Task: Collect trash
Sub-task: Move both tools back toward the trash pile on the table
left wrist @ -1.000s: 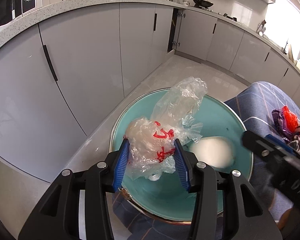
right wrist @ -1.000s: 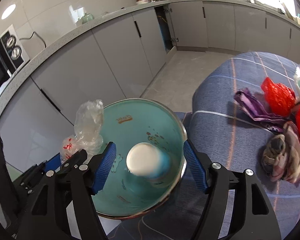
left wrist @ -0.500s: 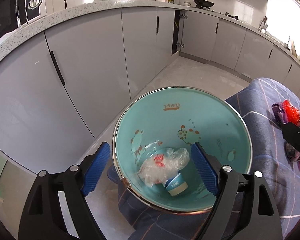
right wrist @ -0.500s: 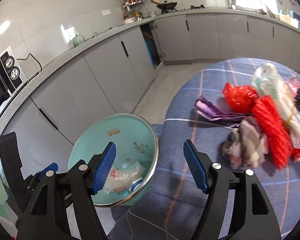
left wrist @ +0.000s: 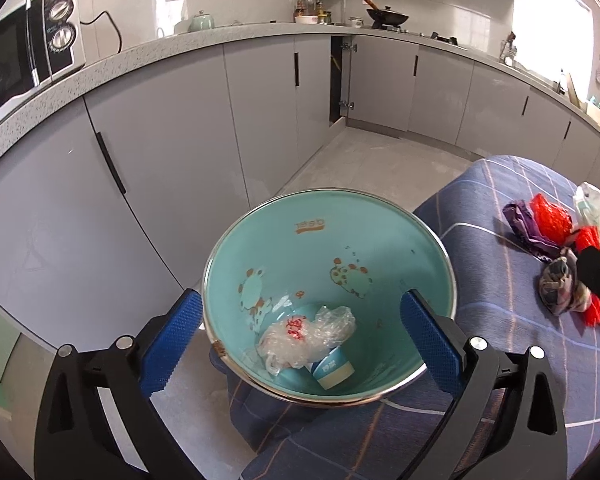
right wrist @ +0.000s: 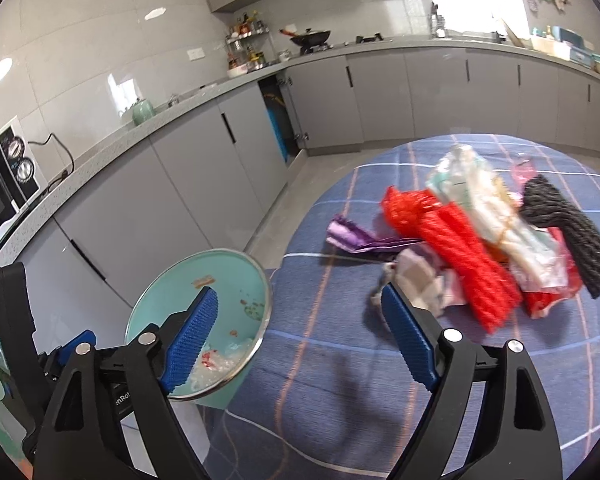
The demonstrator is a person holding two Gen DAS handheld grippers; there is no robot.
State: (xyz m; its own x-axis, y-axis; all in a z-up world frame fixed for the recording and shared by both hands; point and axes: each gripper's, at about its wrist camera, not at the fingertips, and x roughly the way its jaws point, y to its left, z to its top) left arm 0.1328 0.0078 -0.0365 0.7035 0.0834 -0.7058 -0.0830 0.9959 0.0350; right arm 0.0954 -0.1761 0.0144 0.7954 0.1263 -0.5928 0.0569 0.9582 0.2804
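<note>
A teal bin (left wrist: pixel 380 240) stands beside the table's near corner. At its bottom lie a clear plastic bag with red print (left wrist: pixel 308 336) and a blue-and-white paper cup (left wrist: pixel 334 370). My left gripper (left wrist: pixel 300 300) hovers above the bin, jaws opening wide, with nothing between them. My right gripper (right wrist: pixel 300 294) is over the blue checked tablecloth (right wrist: pixel 380 400), jaws opening and empty. Just beyond its right finger lies a trash pile: crumpled grey wrapping (right wrist: pixel 416 280), red netting (right wrist: pixel 460 256), a purple wrapper (right wrist: pixel 356 238), pale plastic bags (right wrist: pixel 488 200) and black netting (right wrist: pixel 564 224). The bin (right wrist: pixel 228 280) sits behind its left finger.
Grey kitchen cabinets (left wrist: pixel 160 168) run along the left and far side under a speckled counter (left wrist: pixel 180 46) with a microwave (left wrist: pixel 28 52). A strip of pale floor (left wrist: pixel 364 160) lies between cabinets and table. The trash pile (left wrist: pixel 552 232) shows at the right of the left wrist view.
The left gripper let go of the plastic bag, which dropped into the bin, then opened wide and drew back upward. The right gripper swung right from above the bin toward the trash pile.
</note>
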